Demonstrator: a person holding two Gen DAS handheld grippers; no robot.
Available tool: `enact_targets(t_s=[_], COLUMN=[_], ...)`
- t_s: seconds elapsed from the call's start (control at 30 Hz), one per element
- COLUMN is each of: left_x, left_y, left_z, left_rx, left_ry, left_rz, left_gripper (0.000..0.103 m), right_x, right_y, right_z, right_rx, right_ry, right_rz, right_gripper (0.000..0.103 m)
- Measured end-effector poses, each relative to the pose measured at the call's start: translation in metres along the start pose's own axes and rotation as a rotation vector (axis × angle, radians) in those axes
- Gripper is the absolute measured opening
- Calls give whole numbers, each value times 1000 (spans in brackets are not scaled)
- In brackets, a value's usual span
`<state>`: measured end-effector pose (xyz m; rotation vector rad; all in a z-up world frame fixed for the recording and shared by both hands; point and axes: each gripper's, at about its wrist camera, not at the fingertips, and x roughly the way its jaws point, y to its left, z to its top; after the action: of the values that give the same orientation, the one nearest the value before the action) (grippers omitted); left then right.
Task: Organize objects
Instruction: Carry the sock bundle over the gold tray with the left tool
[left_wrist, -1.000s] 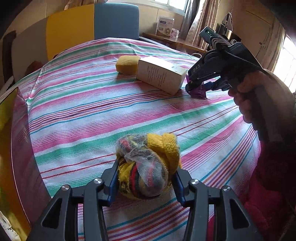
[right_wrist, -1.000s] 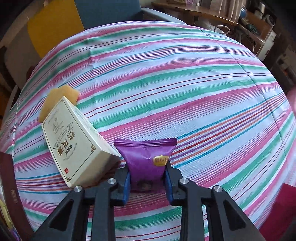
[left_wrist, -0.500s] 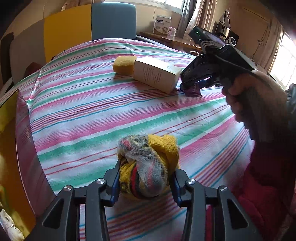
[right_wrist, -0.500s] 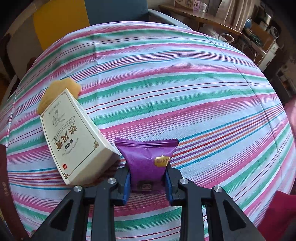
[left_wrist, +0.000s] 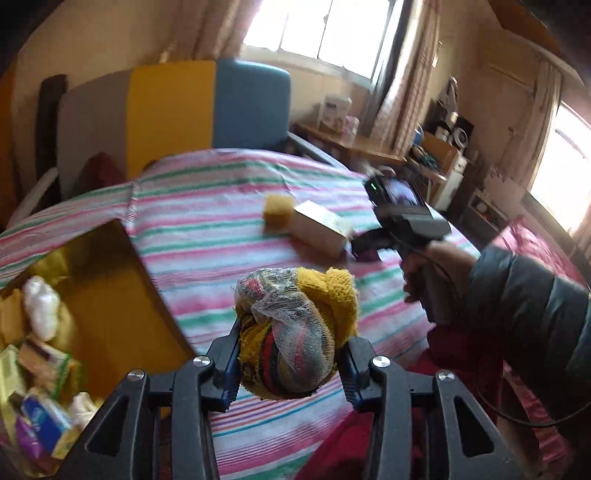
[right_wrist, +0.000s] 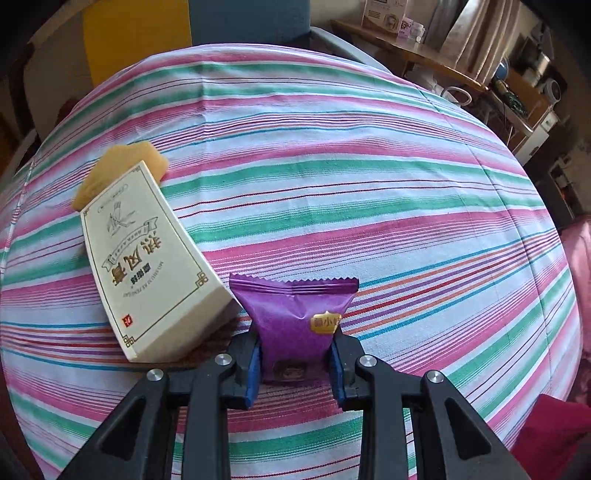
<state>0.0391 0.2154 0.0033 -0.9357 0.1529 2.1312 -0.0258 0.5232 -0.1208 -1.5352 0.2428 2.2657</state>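
My left gripper (left_wrist: 288, 363) is shut on a bundle of yellow and striped knitwear in white netting (left_wrist: 295, 328), held up above the striped cloth. My right gripper (right_wrist: 293, 356) is shut on a purple snack packet (right_wrist: 295, 317) that rests on the cloth. A cream box (right_wrist: 147, 262) lies just left of the packet, touching it, with a yellow sponge (right_wrist: 122, 166) behind it. In the left wrist view the right gripper (left_wrist: 369, 247) sits by the box (left_wrist: 321, 229) and sponge (left_wrist: 279, 212), held by a hand in a dark sleeve.
A golden box (left_wrist: 110, 295) at the left of the cloth holds several packets and wrapped items. The striped cloth (right_wrist: 369, 184) spreads wide to the right of the packet. A yellow and blue chair back (left_wrist: 207, 110) stands behind; shelves and a desk line the far right.
My left gripper closed on the knit bundle and lifted it off the cloth, so the golden box and room came into view. My right gripper stayed shut on the purple packet.
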Motion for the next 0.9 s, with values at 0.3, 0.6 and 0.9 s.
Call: enact_targets(t_s=[0.3,0.6,0.9], left_x=[-33,-33,-31], left_y=[58,90,98], left_z=[6,-10,-16], left_rx=[-104,-163,-180], left_ry=[-93,-73,-56], left_rz=[191,256,253], left_gripper=[44,44,44], right_x=[-1,-1,-8], right_y=[-1,6,17], right_z=[-1,-1,-9], right_rx=[23,2,-23], right_ry=[2,-2,-13], right_rz=[4,-51,-70], right_gripper=[30,30,30])
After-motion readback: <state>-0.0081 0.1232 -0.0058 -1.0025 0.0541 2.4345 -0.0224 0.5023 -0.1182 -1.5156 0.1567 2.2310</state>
